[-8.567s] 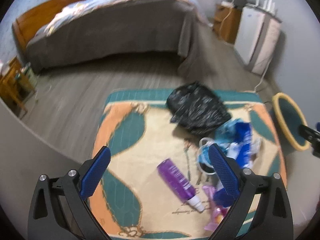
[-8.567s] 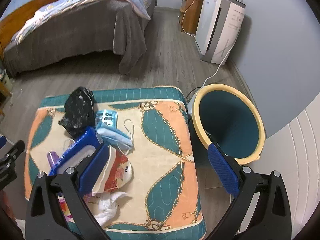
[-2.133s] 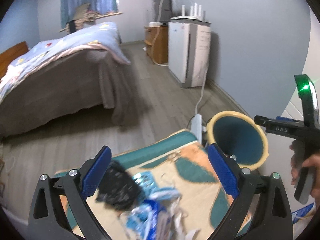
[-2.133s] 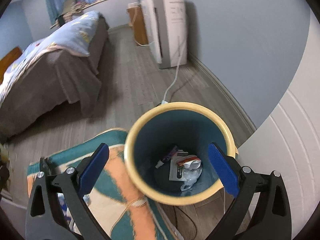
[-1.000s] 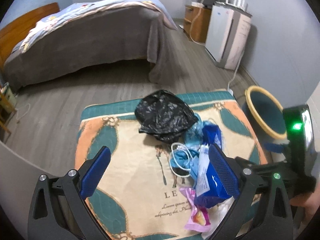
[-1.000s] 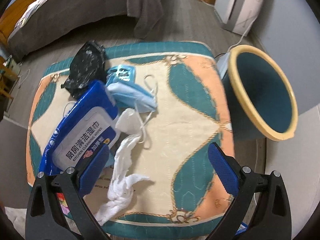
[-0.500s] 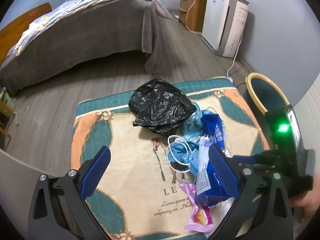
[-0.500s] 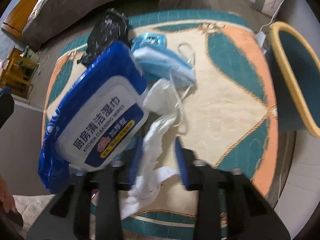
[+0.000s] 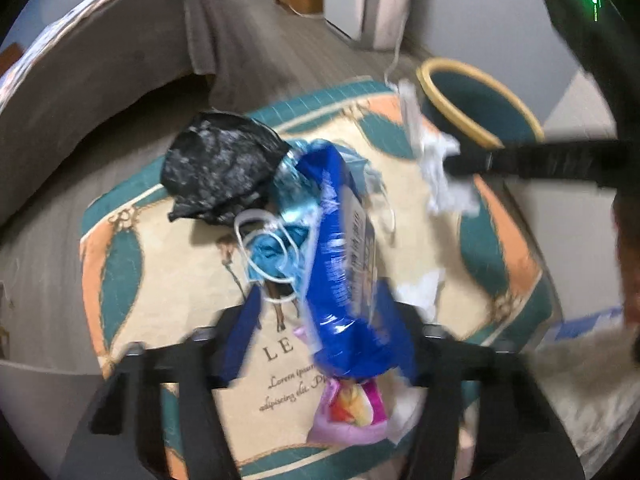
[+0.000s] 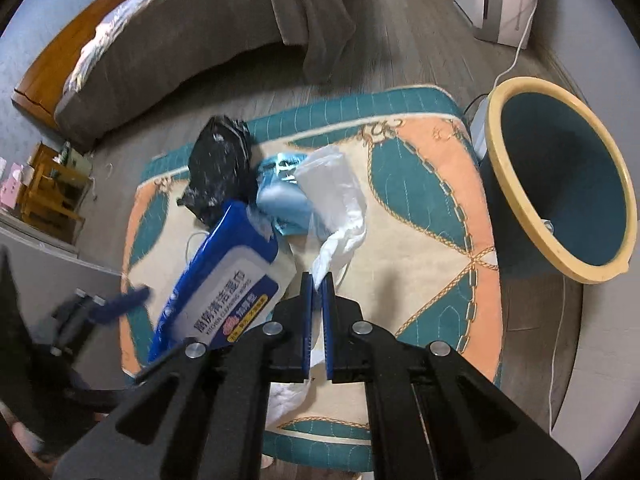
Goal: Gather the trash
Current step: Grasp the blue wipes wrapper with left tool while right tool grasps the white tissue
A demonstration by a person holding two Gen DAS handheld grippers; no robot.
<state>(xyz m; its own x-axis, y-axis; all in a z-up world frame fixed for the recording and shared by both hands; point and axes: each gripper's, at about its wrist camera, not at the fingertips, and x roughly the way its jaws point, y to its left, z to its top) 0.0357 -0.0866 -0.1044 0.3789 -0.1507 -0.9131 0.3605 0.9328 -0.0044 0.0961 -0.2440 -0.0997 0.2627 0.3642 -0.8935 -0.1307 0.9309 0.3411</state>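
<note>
Here, crumpled white tissue (image 10: 338, 204), thin, twisted

The right gripper (image 10: 318, 280) has its blue pads pressed nearly together, pinching a crumpled white tissue (image 10: 338, 208) that trails up from between them. The left gripper (image 9: 320, 320) is angled downward with its fingers about half closed, a blue wipes pack (image 9: 344, 272) sitting between them, though motion blur hides any contact

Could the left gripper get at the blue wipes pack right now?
Probably yes. The left gripper is open with the blue wipes pack already lying between its fingers, nothing on top of it. The right gripper is off to the side, pinching the white tissue.
</note>
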